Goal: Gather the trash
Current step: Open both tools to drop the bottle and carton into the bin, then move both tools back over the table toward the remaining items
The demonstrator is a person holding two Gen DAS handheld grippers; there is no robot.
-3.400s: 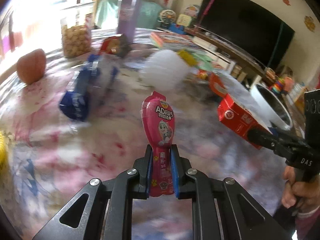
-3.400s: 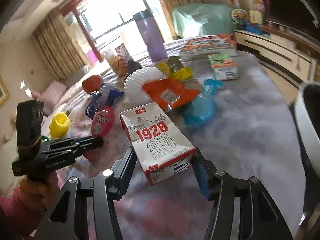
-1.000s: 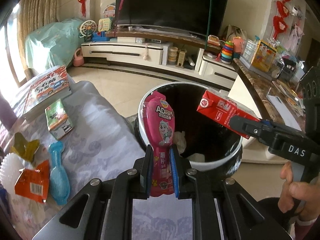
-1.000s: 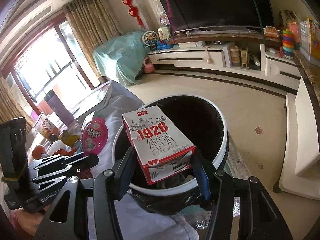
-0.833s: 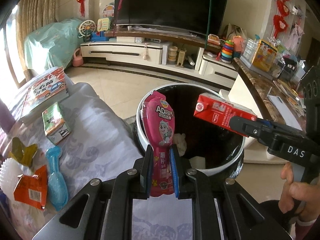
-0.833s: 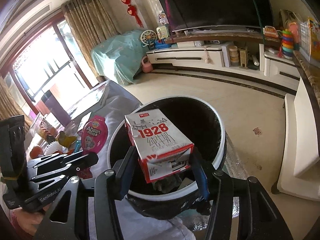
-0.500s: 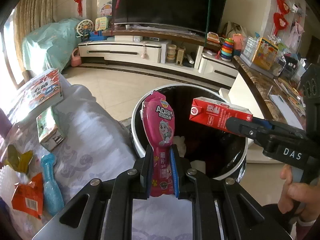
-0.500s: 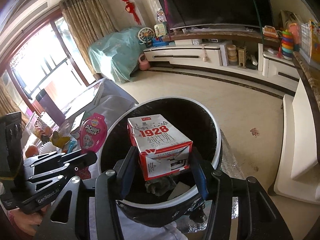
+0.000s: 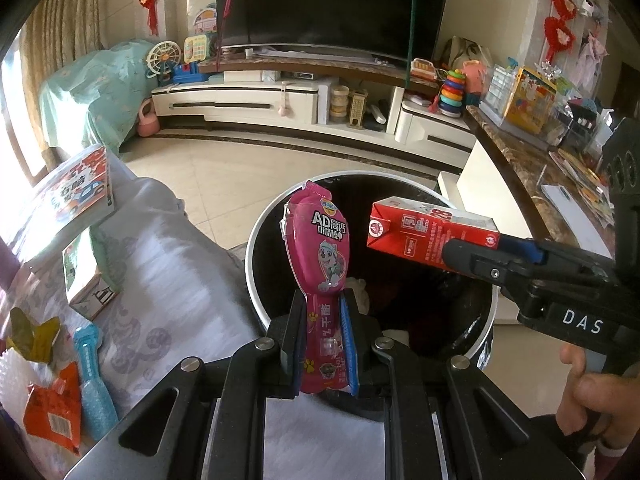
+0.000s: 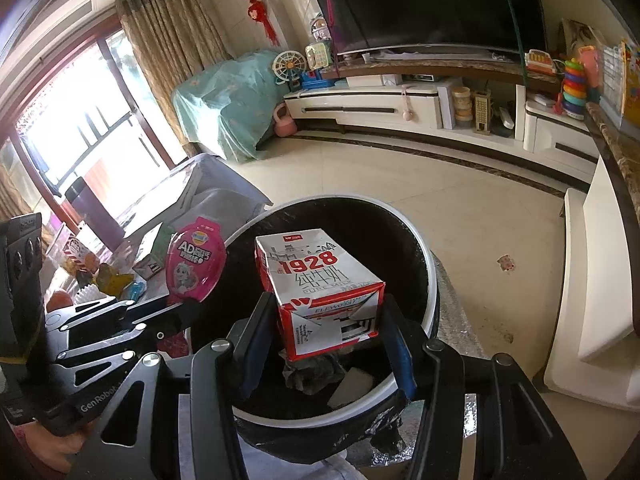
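Left wrist view cuts off the near rim of the round black-lined trash bin with a white rim (image 9: 256,240) behind the left tool (image 9: 323,344), which pinches the stem of a pink plastic snack wrapper with a cartoon puppy (image 9: 320,256), upright over the bin's near-left edge. From the right comes the right tool (image 9: 480,256), clamped on a red and white milk carton printed 1928 (image 9: 424,228), though its far finger is hidden behind the carton. Right wrist view shows more: the carton (image 10: 320,284) sits tight between both blue pads of that tool (image 10: 326,344), hanging over the bin's (image 10: 430,280) dark mouth, with crumpled scraps inside hard to identify. On the patterned grey counter cloth (image 9: 172,280) lie a light blue plastic scoop (image 9: 94,376) and an orange wrapper (image 9: 50,412), partly cut off at the frame edge.
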